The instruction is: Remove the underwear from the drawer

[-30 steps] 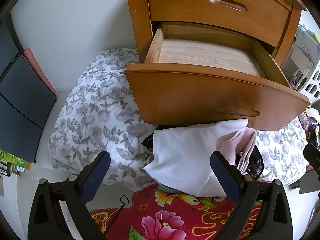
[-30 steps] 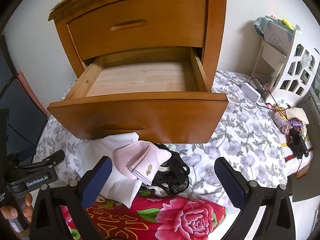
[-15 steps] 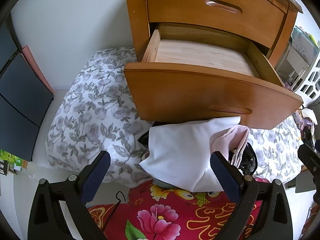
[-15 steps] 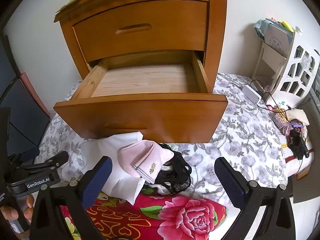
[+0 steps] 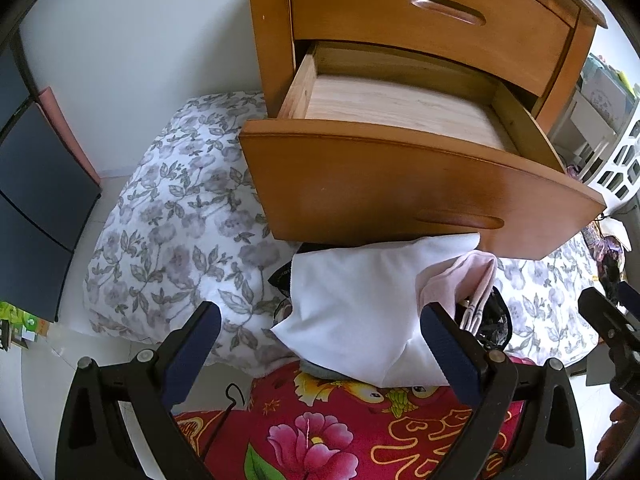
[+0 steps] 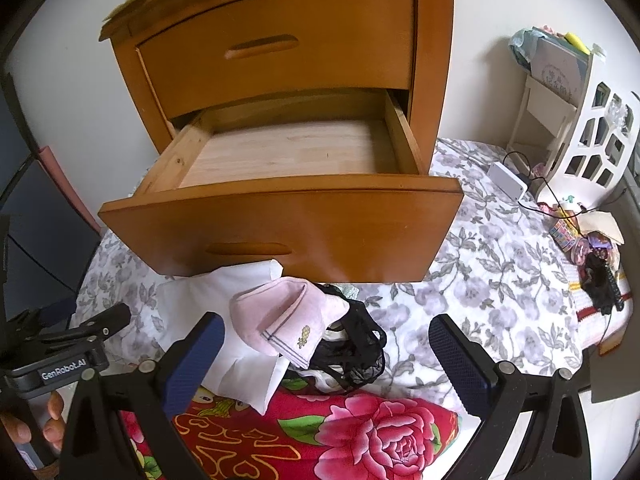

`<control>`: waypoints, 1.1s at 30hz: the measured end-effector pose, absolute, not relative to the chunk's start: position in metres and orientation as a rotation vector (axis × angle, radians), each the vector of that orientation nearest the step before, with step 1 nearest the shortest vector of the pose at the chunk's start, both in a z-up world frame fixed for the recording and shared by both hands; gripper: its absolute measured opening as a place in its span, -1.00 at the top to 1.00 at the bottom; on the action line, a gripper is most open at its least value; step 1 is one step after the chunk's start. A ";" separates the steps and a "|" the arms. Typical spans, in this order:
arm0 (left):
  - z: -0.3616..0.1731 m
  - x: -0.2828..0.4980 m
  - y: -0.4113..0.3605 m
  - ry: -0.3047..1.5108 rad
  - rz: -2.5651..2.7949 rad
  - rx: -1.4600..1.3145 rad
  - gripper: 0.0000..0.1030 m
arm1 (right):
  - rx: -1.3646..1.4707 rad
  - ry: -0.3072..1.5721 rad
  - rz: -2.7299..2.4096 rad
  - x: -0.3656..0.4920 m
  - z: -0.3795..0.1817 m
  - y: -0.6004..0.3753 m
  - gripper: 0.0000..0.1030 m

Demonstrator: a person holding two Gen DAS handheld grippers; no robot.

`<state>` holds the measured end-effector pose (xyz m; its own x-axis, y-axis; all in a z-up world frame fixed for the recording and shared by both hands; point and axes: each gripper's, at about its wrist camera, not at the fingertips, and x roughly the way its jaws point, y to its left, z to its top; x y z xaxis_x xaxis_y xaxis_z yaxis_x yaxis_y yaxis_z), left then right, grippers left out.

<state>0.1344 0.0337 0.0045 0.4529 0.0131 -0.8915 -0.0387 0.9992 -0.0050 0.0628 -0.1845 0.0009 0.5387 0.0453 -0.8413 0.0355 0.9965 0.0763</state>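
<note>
Both grippers held low and level in front of the cabinet, pointing at it.

Left gripper (image 5: 320,344): fingers spread wide, nothing between the pads. Straight ahead of the gap lies a white folded cloth (image 5: 352,304), its near corner just past the fingertips. The pink underwear (image 5: 460,280) sits right beside my right-hand fingertip, draped on the cloth's edge.

Right gripper (image 6: 326,350): fingers also spread wide, empty. The pink underwear (image 6: 280,320) lies just beyond and slightly inside the left-hand fingertip; the black lace underwear (image 6: 356,348) is between the two fingertips, a little ahead, touching the pink piece. All of it rests on the grey floral bedspread (image 6: 480,280), under the drawer's overhanging front.

Drawer (image 6: 288,232) pulled out above and beyond the fingers; I see only bare wood floor inside. Upper drawer (image 6: 276,52) closed.

A hand (image 6: 24,428) grips the left tool's handle at the lower left edge of the right view. Red flowered blanket (image 6: 360,432) lies beneath the fingers.
</note>
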 end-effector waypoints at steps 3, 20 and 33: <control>0.000 0.137 0.031 1.098 0.030 -0.009 -0.94 | 0.093 1.018 0.012 0.068 -0.008 -0.184 -1.00; -0.035 0.161 0.032 1.136 0.038 -0.001 -0.94 | 0.088 1.070 -0.024 0.094 -0.039 -0.194 -1.00; -0.046 0.171 0.038 1.151 0.049 -0.006 -0.94 | 0.093 1.087 -0.052 0.105 -0.048 -0.198 -1.00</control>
